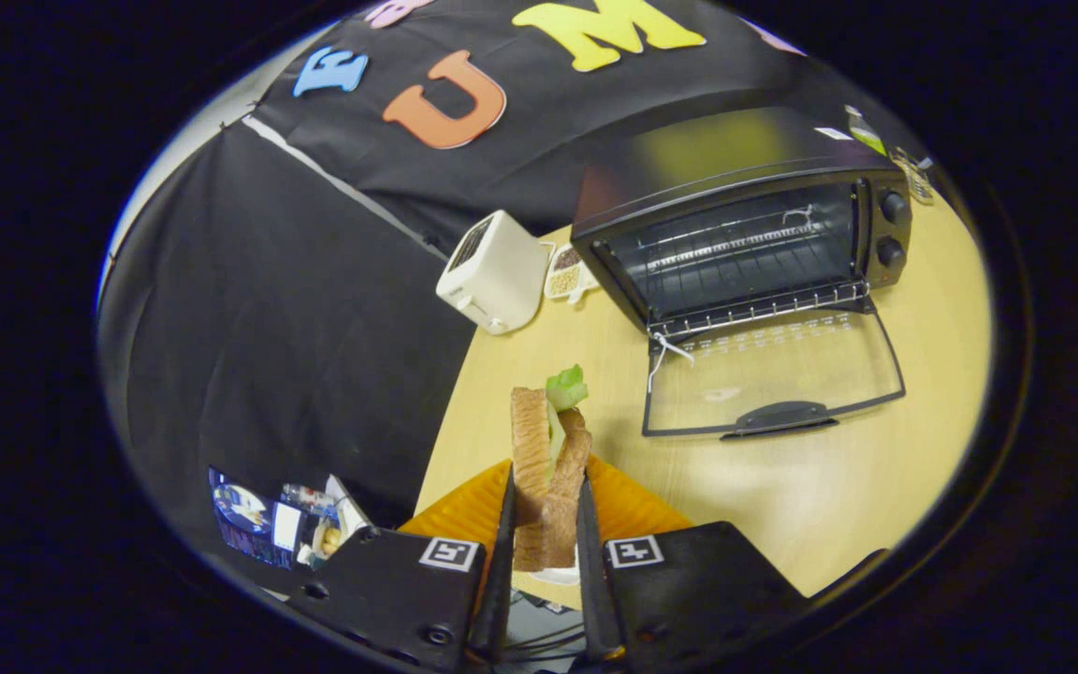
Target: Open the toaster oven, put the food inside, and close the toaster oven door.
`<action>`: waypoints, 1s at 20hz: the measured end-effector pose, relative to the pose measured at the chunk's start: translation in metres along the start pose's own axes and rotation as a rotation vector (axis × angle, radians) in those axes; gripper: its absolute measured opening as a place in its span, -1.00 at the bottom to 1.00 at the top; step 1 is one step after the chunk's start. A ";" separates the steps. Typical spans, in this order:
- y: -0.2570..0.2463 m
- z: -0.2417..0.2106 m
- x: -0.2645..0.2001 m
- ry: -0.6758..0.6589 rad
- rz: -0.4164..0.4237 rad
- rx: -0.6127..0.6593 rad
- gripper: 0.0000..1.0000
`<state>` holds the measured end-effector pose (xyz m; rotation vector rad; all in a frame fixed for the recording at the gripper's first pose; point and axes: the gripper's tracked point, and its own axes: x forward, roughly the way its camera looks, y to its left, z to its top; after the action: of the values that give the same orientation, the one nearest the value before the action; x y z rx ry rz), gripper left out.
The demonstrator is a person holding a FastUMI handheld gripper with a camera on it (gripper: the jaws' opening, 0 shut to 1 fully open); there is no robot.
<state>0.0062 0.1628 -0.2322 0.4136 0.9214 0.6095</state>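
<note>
1. Setting: a pale wooden table [782,505] stood inside a booth hung with black cloth.
2. Claw: I had the gripper [544,534] clenched on the sandwich [548,468], one finger pressed to each bread face. The sandwich stood on edge between the fingers, its long axis running forward along them, with a green leaf [565,386] at the far tip.
3. Beneath the fingers lay an orange plate [464,510].
4. Target: the toaster oven [745,243] sat well beyond the fingertips and off to their right. Its glass door [773,374] lay folded flat on the table toward me, and the wire rack [735,248] showed in the open cavity.
5. Key relation: I judged the coming move to be a forward-and-rightward carry over the lowered door.
6. A white toaster [492,271] stood ahead, left of the oven.
</note>
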 end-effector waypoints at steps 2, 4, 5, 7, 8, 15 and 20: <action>-0.021 0.019 0.003 -0.067 0.023 0.058 -0.27; -0.043 0.039 0.007 -0.127 0.030 0.116 -0.27; -0.056 0.049 0.010 -0.158 0.024 0.137 -0.27; -0.079 0.063 0.017 -0.201 0.008 0.171 -0.27; -0.090 0.066 0.021 -0.208 -0.001 0.184 -0.27; -0.135 0.127 0.028 -0.430 0.063 0.291 -0.27; -0.157 0.159 0.036 -0.562 0.132 0.426 -0.27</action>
<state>0.2033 0.0554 -0.2574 0.9797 0.4774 0.3777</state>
